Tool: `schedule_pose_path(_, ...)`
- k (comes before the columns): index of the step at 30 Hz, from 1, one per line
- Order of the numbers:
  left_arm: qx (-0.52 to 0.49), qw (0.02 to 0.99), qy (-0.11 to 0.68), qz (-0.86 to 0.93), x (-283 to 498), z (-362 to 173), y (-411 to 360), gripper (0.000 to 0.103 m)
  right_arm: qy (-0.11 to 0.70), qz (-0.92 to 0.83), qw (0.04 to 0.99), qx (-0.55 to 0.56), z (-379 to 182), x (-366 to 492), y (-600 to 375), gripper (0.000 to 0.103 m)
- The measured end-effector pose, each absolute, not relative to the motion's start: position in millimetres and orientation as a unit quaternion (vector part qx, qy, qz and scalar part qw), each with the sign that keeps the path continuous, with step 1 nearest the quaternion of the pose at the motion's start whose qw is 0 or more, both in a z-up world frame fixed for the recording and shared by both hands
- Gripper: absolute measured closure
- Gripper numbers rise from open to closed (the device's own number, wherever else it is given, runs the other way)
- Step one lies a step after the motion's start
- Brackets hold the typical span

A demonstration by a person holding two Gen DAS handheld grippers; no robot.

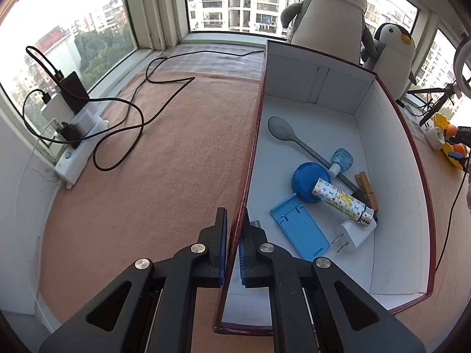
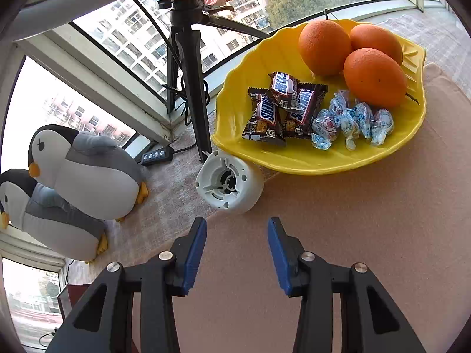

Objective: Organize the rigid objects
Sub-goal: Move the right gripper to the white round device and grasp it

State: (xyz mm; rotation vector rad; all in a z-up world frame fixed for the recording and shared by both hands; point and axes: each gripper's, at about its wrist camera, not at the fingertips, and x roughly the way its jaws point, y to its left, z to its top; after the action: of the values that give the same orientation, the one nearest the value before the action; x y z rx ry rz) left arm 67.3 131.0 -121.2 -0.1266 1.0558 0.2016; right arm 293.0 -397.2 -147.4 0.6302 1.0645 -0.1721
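Note:
My left gripper is shut on the left wall of a red box with a white inside. In the box lie a grey spoon, a blue lid, a patterned tube, a blue phone stand, a white plug adapter, a wooden clothespin and a small clear-blue item. My right gripper is open and empty. It hovers over the pink cloth, just short of a white round plastic part lying on its side against a yellow dish.
The yellow dish holds three oranges, Snickers bars and wrapped candies. Two plush penguins and a black tripod stand by the window. A white power strip with chargers and black cables lies left of the box.

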Motion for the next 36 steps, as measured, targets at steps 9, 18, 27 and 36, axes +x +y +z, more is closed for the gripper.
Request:
schedule_pose_path(9,-0.061,0.855,0.505,0.096,68.9,-121.2,131.2,0.097,0.499,-0.107,0.801,0.315,-163.8,313.5,-406.2,0.071)
schedule_pose_path(18,-0.06,0.854,0.507,0.095,69.8,-122.0,131.8,0.097,0.502,-0.115,0.794,0.323,-173.5,325.7,-411.3,0.073)
schedule_pose_path(27,-0.06,0.854,0.507,0.096,70.4,-122.2,132.0,0.097,0.504,-0.116,0.794,0.319,-178.1,329.2,-408.3,0.079)
schedule_pose_path(36,-0.06,0.852,0.512,0.091,70.9,-122.3,131.9,0.097,0.501,-0.106,0.804,0.302,-174.6,318.8,-402.8,0.08)
